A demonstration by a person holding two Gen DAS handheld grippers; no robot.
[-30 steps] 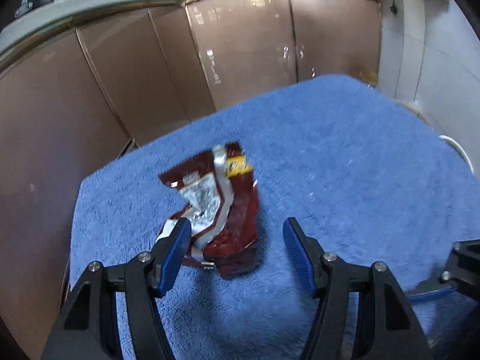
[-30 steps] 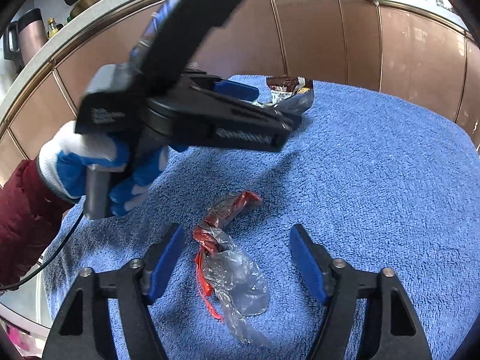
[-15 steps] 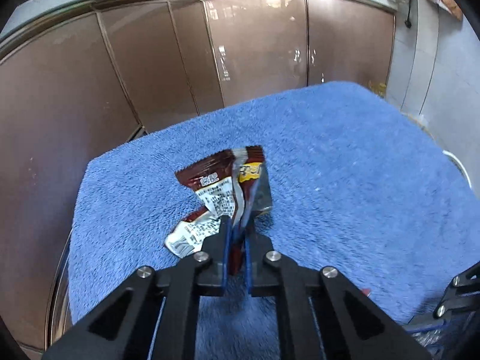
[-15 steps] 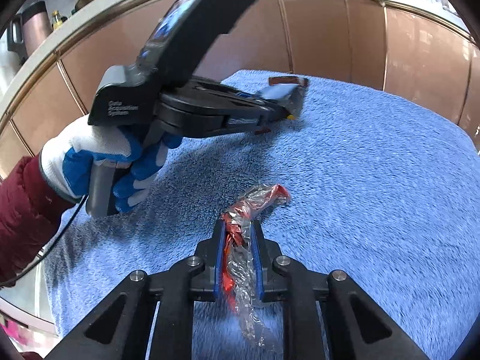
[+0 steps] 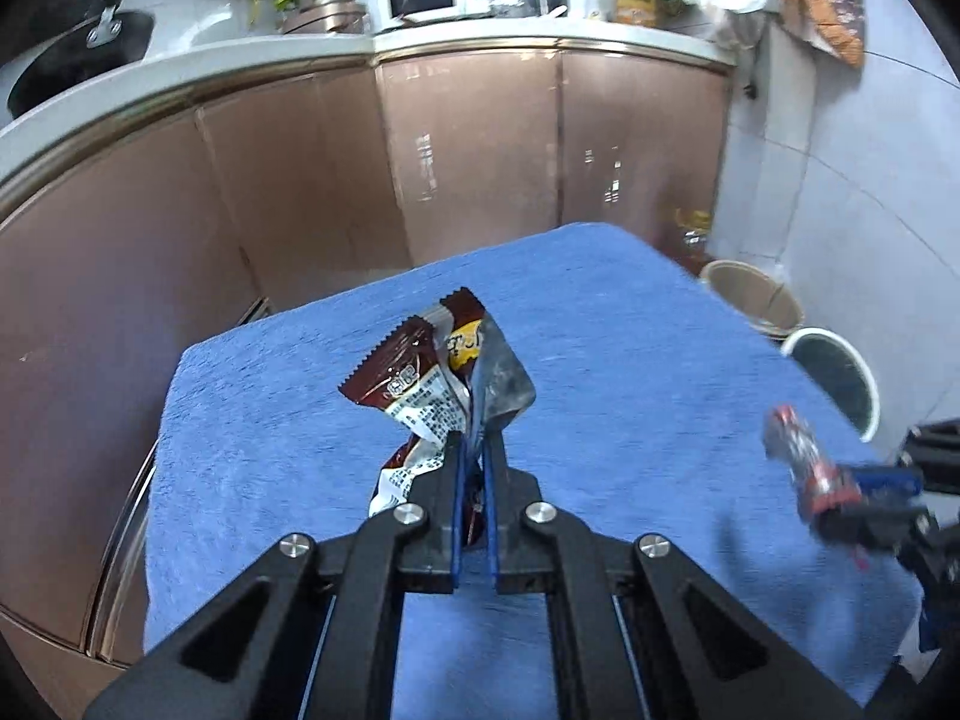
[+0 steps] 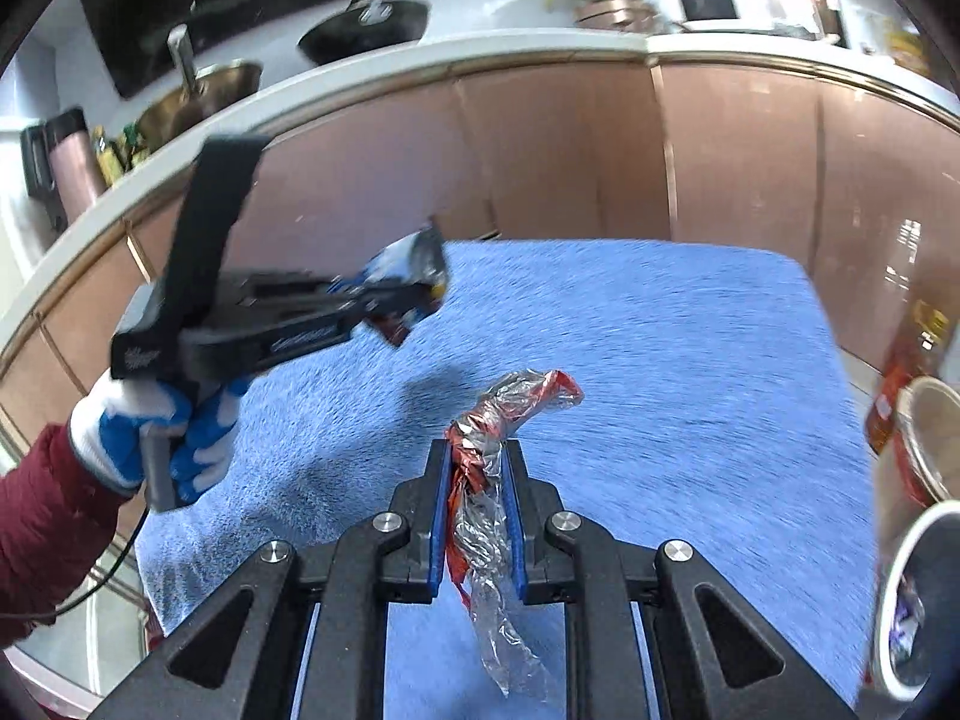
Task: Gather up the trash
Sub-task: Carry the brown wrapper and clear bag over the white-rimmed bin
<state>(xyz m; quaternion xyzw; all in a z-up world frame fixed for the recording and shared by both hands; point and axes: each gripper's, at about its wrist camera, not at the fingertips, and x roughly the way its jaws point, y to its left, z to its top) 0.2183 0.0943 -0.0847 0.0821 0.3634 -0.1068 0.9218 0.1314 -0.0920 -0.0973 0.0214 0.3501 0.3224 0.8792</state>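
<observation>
Left gripper [image 5: 472, 456]: jaws closed on the lower part of the brown snack wrapper [image 5: 429, 384]; the pads press it from both sides.
Brown snack wrapper: crumpled, brown with white print and a yellow patch, silver inside; it stands up out of the jaws, lifted clear of the blue towel [image 5: 630, 360].
Right gripper [image 6: 477, 468]: jaws closed on the clear and red plastic wrapper [image 6: 510, 402], pinched about halfway along.
Clear and red plastic wrapper: twisted; its red end sticks out past the jaws toward the far right, its clear tail hangs down near the camera, all of it off the towel.
Surface: covered by the blue towel, with brown cabinet doors [image 5: 468, 150] on the far side.
Left hand [image 6: 162, 432]: in a white and blue glove, dark red sleeve [image 6: 42, 516], gripping the left gripper's handle at the left of the right wrist view.
Bins: 2 round containers past the right edge of the surface, a tan bin [image 5: 750, 297] farther and a white-rimmed bin [image 5: 840, 375] nearer.
Sharpness: the right wrist view is blurred.
</observation>
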